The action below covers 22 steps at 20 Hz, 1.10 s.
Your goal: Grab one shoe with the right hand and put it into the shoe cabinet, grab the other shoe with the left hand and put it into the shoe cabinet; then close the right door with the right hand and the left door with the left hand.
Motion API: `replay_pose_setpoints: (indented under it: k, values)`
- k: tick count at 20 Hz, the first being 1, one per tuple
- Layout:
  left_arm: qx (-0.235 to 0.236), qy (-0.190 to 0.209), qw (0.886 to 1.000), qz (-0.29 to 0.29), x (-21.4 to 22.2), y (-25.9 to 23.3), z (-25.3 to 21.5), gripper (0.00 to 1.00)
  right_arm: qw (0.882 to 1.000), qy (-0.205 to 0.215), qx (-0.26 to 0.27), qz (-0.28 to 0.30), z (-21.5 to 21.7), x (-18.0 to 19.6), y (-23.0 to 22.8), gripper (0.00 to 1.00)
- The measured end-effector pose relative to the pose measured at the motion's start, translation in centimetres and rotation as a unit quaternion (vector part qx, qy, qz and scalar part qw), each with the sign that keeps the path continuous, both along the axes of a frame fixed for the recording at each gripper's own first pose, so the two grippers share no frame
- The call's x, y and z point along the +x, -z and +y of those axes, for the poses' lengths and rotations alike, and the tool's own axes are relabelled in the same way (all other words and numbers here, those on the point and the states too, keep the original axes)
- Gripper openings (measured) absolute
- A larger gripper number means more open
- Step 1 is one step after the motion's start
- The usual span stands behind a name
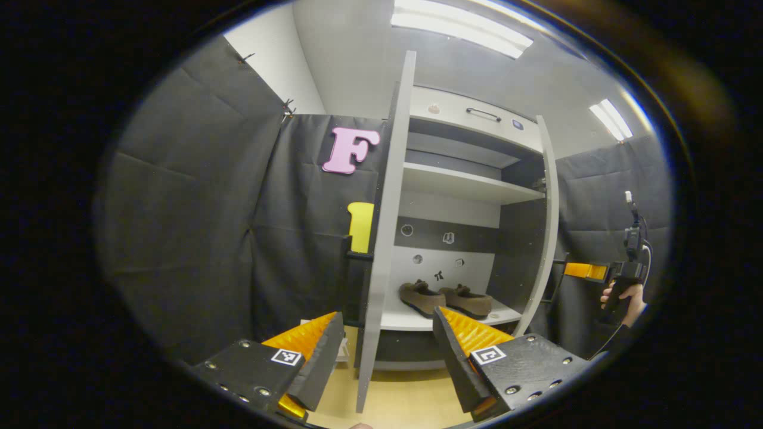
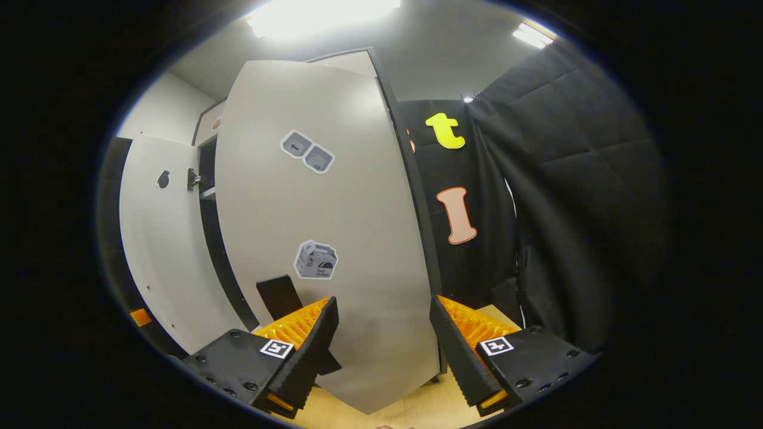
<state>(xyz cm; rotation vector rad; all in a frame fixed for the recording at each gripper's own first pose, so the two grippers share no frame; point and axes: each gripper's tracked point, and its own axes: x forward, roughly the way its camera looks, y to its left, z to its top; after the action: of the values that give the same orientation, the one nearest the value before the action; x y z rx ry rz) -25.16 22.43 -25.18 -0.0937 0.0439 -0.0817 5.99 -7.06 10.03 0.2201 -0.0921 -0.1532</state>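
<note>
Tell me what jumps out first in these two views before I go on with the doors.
In the left gripper view, the pair of brown shoes sits side by side on the cabinet's bottom shelf, framed by two open doors. The left door stands edge-on just ahead of the left gripper, whose jaws are open. In the right gripper view, the stickered right door looms close ahead of the open right gripper.

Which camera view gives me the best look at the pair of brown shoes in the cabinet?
The left gripper view. It looks between the two open doors into the grey shoe cabinet, where the pair of brown shoes sits side by side on the bottom shelf. In the right gripper view, the outer face of the grey right door blocks the cabinet's interior.
</note>
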Motion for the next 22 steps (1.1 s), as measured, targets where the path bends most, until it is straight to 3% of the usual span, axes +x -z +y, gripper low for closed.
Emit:
replay_pose_setpoints:
  k: [5, 12, 13, 14, 19, 22]
  values:
    - [0.032, -0.043, 0.999, 0.005, 0.2, 0.4, 4.5, 0.93, 0.999, 0.023, 0.021, 0.026, -0.9, -0.9, 2.8, 0.97]
    - [0.046, -0.1, 0.994, 0.0, 2.1, -0.1, 10.6, 0.93, 0.997, 0.048, -0.007, 0.055, -1.8, -2.8, 5.5, 0.98]
    - [0.048, -0.107, 0.993, -0.003, 2.6, -0.2, 11.5, 0.87, 0.997, 0.049, -0.009, 0.058, -1.8, -2.9, 5.7, 0.98]
    - [0.049, -0.111, 0.993, -0.005, 3.2, -0.3, 12.3, 0.93, 0.997, 0.049, -0.01, 0.062, -1.6, -3.0, 5.9, 0.98]
    - [0.052, -0.059, 0.997, -0.007, 6.3, 0.1, 12.8, 0.94, 0.996, 0.037, -0.029, 0.073, 0.3, -2.9, 6.3, 0.98]
    - [0.03, -0.027, 0.999, -0.005, 7.9, 0.5, 12.1, 0.94, 0.996, 0.028, -0.041, 0.072, 1.4, -2.9, 6.4, 0.98]
